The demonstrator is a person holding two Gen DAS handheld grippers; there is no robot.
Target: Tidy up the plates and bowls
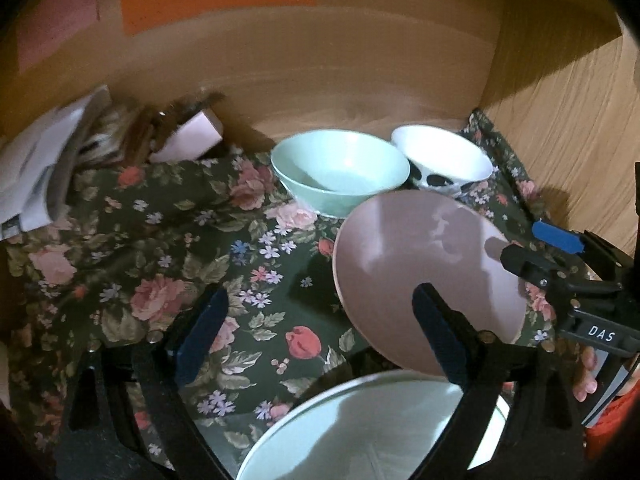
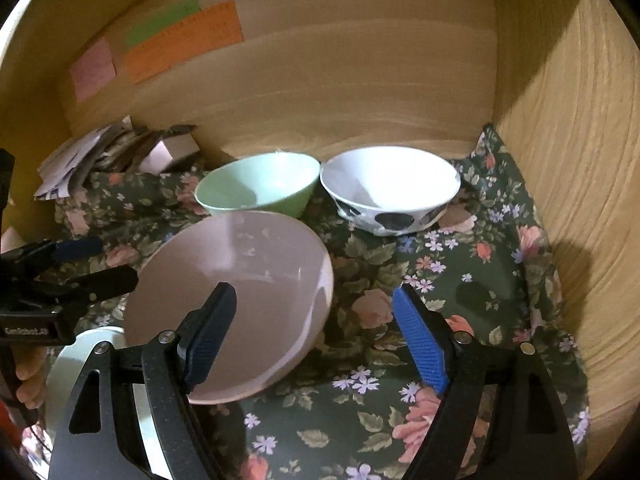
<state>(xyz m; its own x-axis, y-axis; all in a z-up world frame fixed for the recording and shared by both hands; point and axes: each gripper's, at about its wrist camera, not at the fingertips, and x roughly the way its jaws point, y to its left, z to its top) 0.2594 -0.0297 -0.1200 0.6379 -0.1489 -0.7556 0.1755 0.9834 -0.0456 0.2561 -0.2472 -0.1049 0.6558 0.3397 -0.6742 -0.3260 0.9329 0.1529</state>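
Left wrist view: the left tongs [image 1: 320,320] stand spread with nothing pinched, over the floral cloth [image 1: 160,248] that covers the bench. The pink bowl [image 1: 420,264] lies tilted at the right, its rim crossing the tongs' right finger; whether they touch is hard to tell. A pale plate [image 1: 360,440] sits nearest, a mint bowl [image 1: 340,172] and a white spotted bowl [image 1: 444,164] stand side by side at the far wall. The right tongs [image 1: 532,246] reach in from the right, at the pink bowl's edge.

Right wrist view: the right tongs [image 2: 316,336] are likewise spread and empty; the pink bowl [image 2: 228,300] leans with its near rim by their left finger, partly over the pale plate [image 2: 80,360]. The left tongs [image 2: 104,260] enter at far left.

The tilted bowl could rock or slide if either finger nudges its rim, and both tongs crowd it. Far left, a heap of papers and packets [image 2: 108,152] narrows the free space; the two far bowls [image 2: 260,188] [image 2: 392,192] block a push backwards.
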